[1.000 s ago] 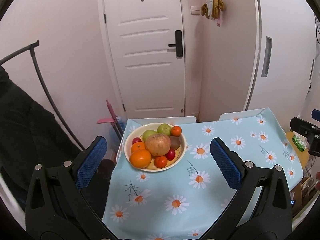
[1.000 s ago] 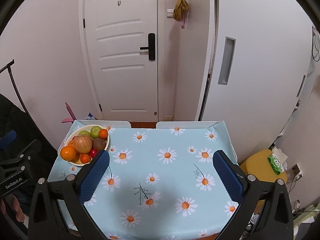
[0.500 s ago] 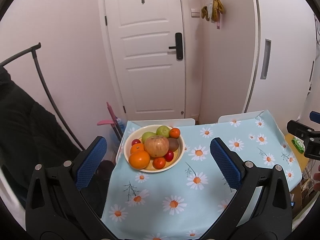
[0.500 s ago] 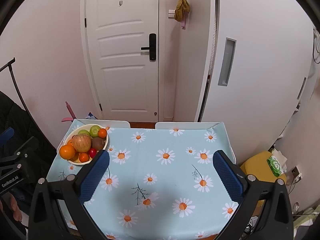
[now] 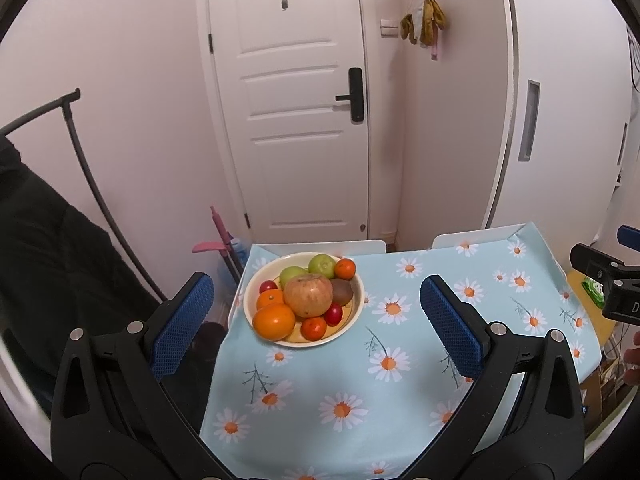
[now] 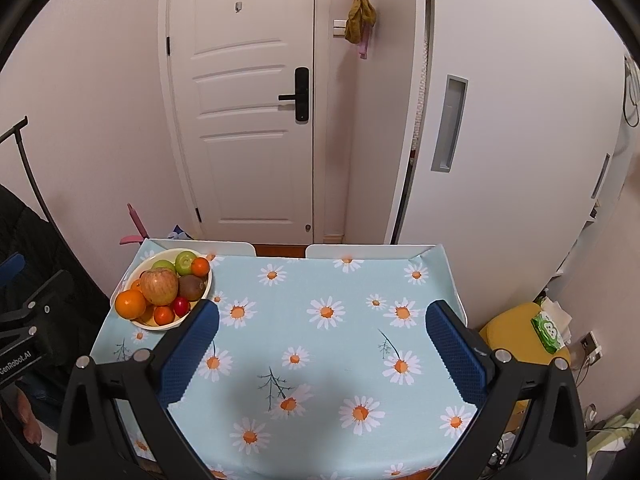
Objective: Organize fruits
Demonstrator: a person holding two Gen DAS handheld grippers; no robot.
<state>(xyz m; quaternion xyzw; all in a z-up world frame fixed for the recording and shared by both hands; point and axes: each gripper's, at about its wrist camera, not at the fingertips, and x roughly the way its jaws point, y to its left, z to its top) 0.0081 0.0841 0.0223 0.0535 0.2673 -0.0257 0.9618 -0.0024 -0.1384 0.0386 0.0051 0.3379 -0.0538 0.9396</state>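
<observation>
A cream bowl (image 5: pixel 356 312) of fruit stands at the table's far left corner. It holds a big apple (image 5: pixel 309 295), oranges (image 5: pixel 274 321), green fruits (image 5: pixel 321 265), a kiwi (image 5: pixel 343 292) and small red fruits (image 5: pixel 333 314). The bowl also shows in the right wrist view (image 6: pixel 207 285). My left gripper (image 5: pixel 316 326) is open and empty, held above the table in front of the bowl. My right gripper (image 6: pixel 322 354) is open and empty over the middle of the table.
The table (image 6: pixel 320 344) has a light blue daisy cloth. A white door (image 5: pixel 296 120) and walls stand behind it. A yellow stool (image 6: pixel 516 336) with a green packet stands at the right. A dark coat and rack (image 5: pixel 48 240) are at the left.
Both grippers have risen and drawn back a little; the table and bowl sit slightly lower and smaller in view. Both stay open.
</observation>
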